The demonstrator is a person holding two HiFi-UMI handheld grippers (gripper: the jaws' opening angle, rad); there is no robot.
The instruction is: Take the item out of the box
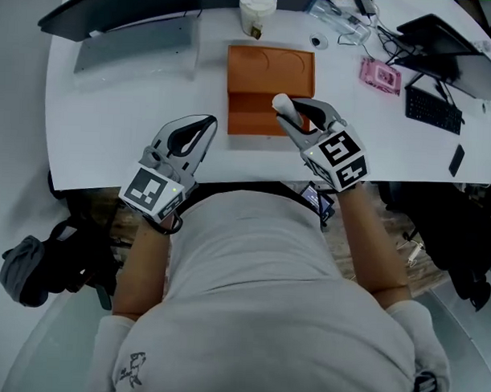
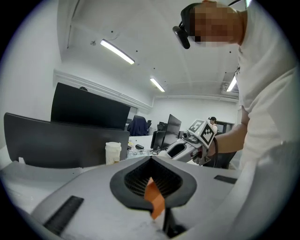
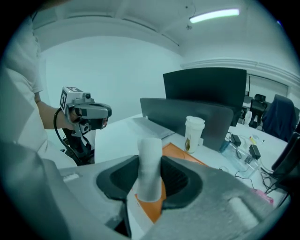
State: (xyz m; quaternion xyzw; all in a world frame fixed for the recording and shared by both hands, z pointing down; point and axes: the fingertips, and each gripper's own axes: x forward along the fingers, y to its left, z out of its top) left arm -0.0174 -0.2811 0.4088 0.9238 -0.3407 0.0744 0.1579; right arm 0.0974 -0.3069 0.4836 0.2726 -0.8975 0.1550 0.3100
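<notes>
The white table [image 1: 111, 122] curves across in front of you, with a dark monitor [image 1: 115, 14] along its far left edge. The orange box [image 1: 270, 67] lies open at the middle of the table, its shallow near half towards you.

Your left gripper [image 1: 209, 122] is over the table's near edge, just left of the box and apart from it. Its jaws are brought together at the tips. The left gripper view shows only a thin orange sliver [image 2: 154, 199] in the seam between them, and you cannot tell from it what that sliver is.

Your right gripper [image 1: 301, 113] is over the near right corner of the box. Its jaws stand part-way apart and are clamped on the item, a white cylinder [image 3: 151, 154], with a pad pressed against each side. The cylinder stands nearly upright and sticks out past the jaw tips. In the right gripper view the orange of the box shows below and behind it, so the item is in your jaws and not lying in the box.

A lidded paper cup [image 1: 257, 11] stands on the table just beyond the box's far edge.
</notes>
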